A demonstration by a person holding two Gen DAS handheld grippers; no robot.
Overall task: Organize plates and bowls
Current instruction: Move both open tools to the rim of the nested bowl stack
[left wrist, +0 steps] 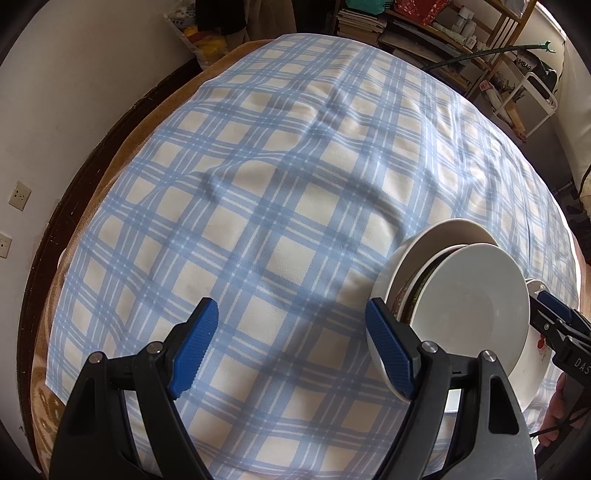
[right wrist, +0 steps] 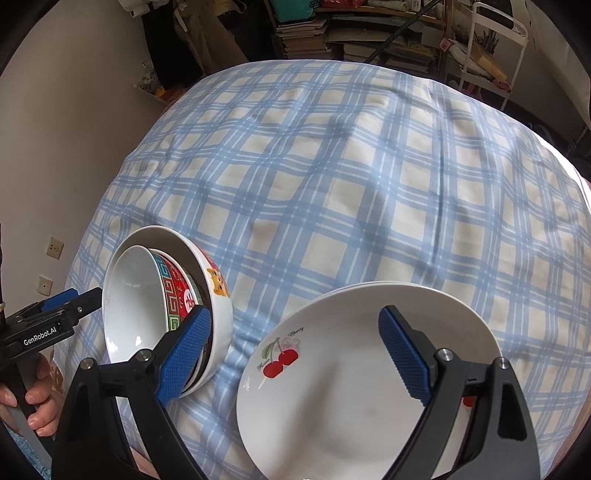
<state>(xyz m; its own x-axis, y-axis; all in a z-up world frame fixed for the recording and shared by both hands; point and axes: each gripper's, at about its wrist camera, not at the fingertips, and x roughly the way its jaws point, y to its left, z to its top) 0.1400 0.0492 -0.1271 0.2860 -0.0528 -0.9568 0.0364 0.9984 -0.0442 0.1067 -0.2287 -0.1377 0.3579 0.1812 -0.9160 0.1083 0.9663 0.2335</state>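
Blue-and-white checked cloth (right wrist: 369, 192) was spread over the surface, with cluttered wooden shelves of books and papers (left wrist: 417, 33) seen beyond its far edge and a pale wall with sockets to the left.

A nested stack of bowls (right wrist: 162, 302) was seen near the front of the cloth: a white outer bowl with an orange cat print, a red-and-teal patterned bowl inside it, and a plain white bowl innermost. Just beside it, to the right, a stack of white round plates (right wrist: 354, 384) was lying, the top one printed with red cherries.

The left hand-held gripper (left wrist: 291, 350) was held with its blue ribbed pads wide apart over bare cloth, nothing between them; its right pad stood in front of the bowls' rim, and contact could not be told. The right hand-held gripper (right wrist: 295, 354) was likewise spread wide, gripping nothing, one finger seen before the bowls, the other over the cherry plate.
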